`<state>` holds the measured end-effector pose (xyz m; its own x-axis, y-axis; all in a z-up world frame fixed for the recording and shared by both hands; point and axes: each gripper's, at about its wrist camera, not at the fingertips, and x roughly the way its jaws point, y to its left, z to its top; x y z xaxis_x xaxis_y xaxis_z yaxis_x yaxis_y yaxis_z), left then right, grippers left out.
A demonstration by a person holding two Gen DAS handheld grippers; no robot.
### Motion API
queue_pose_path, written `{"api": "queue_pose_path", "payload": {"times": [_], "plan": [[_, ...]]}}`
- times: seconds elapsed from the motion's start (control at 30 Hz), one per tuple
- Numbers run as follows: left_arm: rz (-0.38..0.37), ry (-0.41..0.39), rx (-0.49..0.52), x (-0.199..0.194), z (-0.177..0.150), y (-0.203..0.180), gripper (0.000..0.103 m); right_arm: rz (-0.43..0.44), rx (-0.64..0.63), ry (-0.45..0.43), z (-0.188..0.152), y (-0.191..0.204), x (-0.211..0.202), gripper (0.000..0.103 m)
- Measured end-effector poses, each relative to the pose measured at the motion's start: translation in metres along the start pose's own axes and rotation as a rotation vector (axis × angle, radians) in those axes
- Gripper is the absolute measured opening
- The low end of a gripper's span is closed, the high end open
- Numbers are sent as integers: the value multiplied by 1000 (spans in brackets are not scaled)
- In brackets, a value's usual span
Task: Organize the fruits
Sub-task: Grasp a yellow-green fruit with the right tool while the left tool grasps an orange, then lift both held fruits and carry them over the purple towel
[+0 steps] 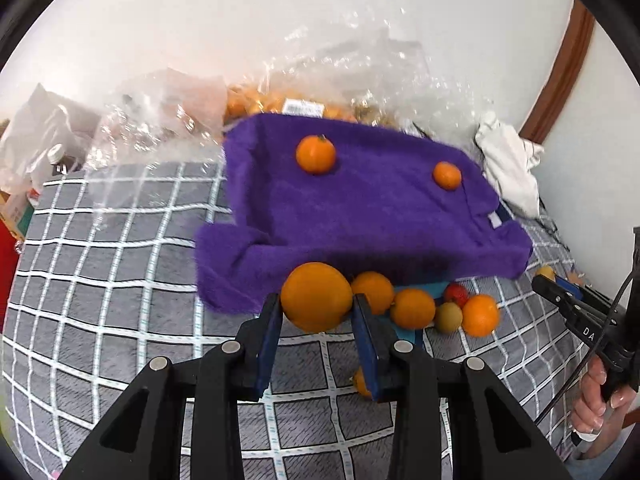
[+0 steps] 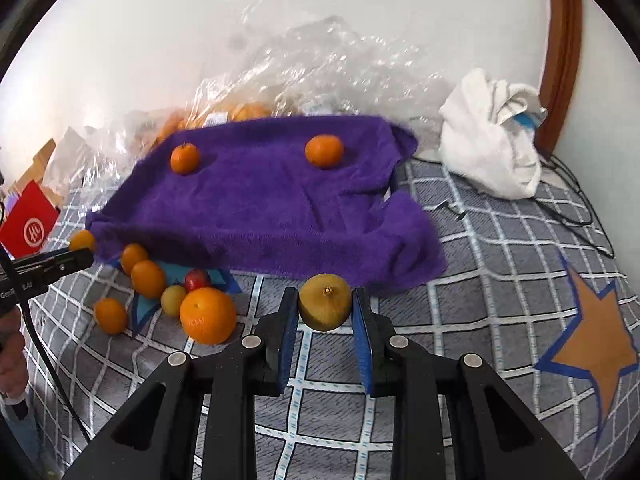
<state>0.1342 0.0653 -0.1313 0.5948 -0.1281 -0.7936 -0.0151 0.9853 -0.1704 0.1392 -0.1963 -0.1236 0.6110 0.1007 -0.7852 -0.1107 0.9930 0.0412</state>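
1. Clamped in the left gripper (image 1: 316,312): one large orange (image 1: 316,297), pinched between both blue pads, held clear of the checked blanket (image 1: 100,280).
2. Clamped in the right gripper (image 2: 325,312): one yellow-brown fruit (image 2: 325,302), stem end facing the camera, pads tight on both sides.
3. Resting on the purple towel (image 2: 260,200): two small oranges, one at the left (image 2: 185,158), one at the right (image 2: 324,151), well apart.
4. Heaped at the towel's near edge, seen from the right wrist: five loose oranges, the biggest (image 2: 208,316) nearest; one small yellow-green fruit (image 2: 173,300); one red fruit (image 2: 197,279) half hidden behind them.
5. More oranges inside one crumpled clear bag (image 2: 280,76) behind the towel; number impossible to tell.
6. Towel draped over a raised, boxlike form, front edge hanging down to the blanket.
7. Open blanket to the right of the towel, reaching to one orange star patch (image 2: 596,344).
8. One white cloth bundle (image 2: 492,140) near the far right corner, beside thin dark cables (image 2: 568,200).
9. One red box (image 2: 30,226) at the far left edge.
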Motion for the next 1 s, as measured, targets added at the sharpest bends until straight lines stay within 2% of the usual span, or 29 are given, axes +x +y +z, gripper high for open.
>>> {"api": "queue_pose_path", "payload": {"times": [0.43,0.6,1.0], "plan": [[-4,-66,-48,-34,30,4,33,-29,35,-85,26,-10,-40,26],[-1,-95,-35,-41,43,-1,33,-27,27,-126,39,-11,-51,26],[-6,-133,-30,-38,77,-4,33,-12,-3,-177,75,-6,-49,26]]}}
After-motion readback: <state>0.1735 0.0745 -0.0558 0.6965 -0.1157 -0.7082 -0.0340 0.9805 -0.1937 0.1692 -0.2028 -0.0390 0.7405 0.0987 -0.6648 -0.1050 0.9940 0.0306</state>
